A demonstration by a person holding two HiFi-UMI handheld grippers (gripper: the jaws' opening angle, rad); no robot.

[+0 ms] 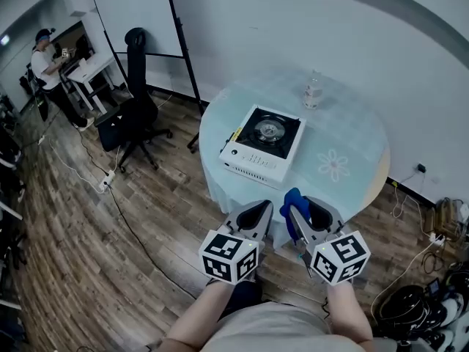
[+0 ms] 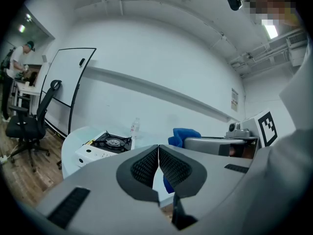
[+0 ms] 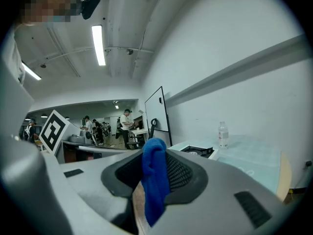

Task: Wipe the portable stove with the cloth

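Note:
A white portable stove (image 1: pixel 261 144) with a black burner stands on the round table (image 1: pixel 352 134), near its left front edge; it also shows as the stove (image 2: pixel 103 146) and, small, as the stove (image 3: pixel 197 151). My right gripper (image 1: pixel 294 213) is shut on a blue cloth (image 1: pixel 292 205), which hangs between its jaws as the cloth (image 3: pixel 154 180) and appears as the cloth (image 2: pixel 183 135) in the left gripper view. My left gripper (image 1: pixel 258 215) is shut with nothing in it; the left gripper (image 2: pixel 158 163) shows its pads pressed together. Both grippers hover in front of the table, short of the stove.
A clear plastic bottle (image 1: pixel 312 91) stands at the table's far side. A black office chair (image 1: pixel 137 108) and a whiteboard (image 1: pixel 139 13) stand to the left. Cables (image 1: pixel 110 189) run over the wooden floor. A person (image 1: pixel 45 66) stands at a desk far left.

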